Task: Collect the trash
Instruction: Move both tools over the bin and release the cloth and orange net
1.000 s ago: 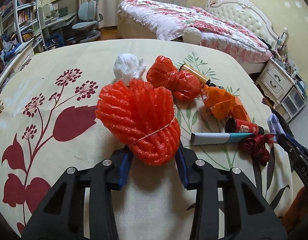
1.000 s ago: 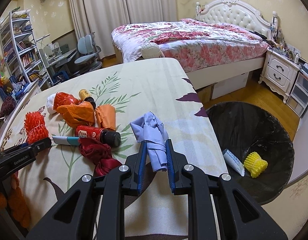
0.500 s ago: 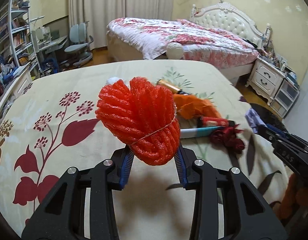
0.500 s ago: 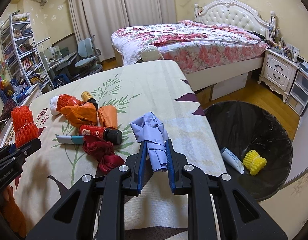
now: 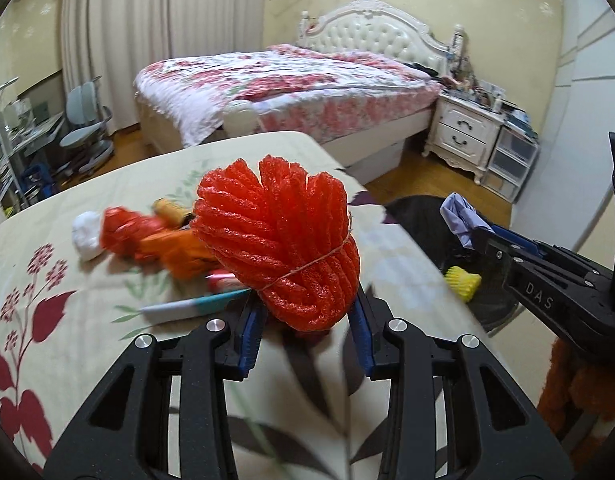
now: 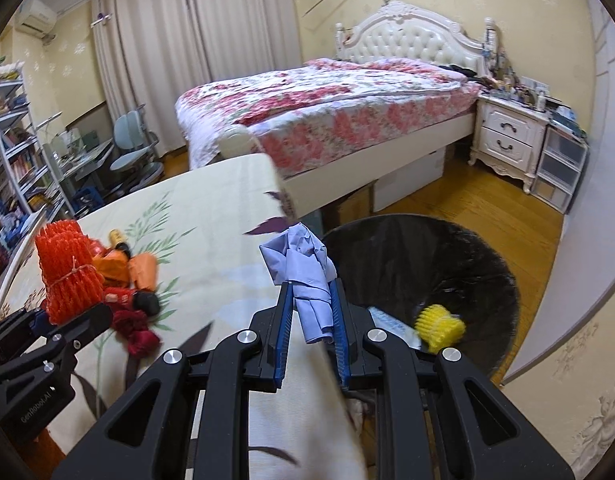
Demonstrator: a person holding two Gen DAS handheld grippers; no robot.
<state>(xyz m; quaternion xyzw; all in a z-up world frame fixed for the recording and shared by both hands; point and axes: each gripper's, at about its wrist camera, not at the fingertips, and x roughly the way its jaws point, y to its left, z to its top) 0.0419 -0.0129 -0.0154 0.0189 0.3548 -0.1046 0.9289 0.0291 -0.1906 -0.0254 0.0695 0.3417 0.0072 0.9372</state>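
Observation:
My left gripper [image 5: 305, 322] is shut on a red foam net bundle [image 5: 279, 240] tied with string, lifted above the table [image 5: 87, 360]. It shows again in the right wrist view as the red bundle [image 6: 67, 276] in the left gripper [image 6: 63, 320]. My right gripper [image 6: 309, 316] is shut on a crumpled pale blue wrapper [image 6: 307, 272], held at the table's right edge beside the black bin [image 6: 447, 256]. In the left wrist view the blue wrapper [image 5: 461, 220] hangs over the bin [image 5: 423, 220].
On the table lie a white wad [image 5: 86, 236], a red bag [image 5: 125, 232], orange wrappers [image 5: 175, 256], a teal-tipped tube [image 5: 191, 306], a dark red rag [image 6: 137, 332] and a small bottle [image 6: 121, 240]. The bin holds a yellow foam net [image 6: 439, 328] and a white tube [image 6: 391, 326].
Both grippers have swung right toward the bin, each still holding its item. The red bundle has risen off the table. The blue wrapper now sits at the table's edge by the bin.

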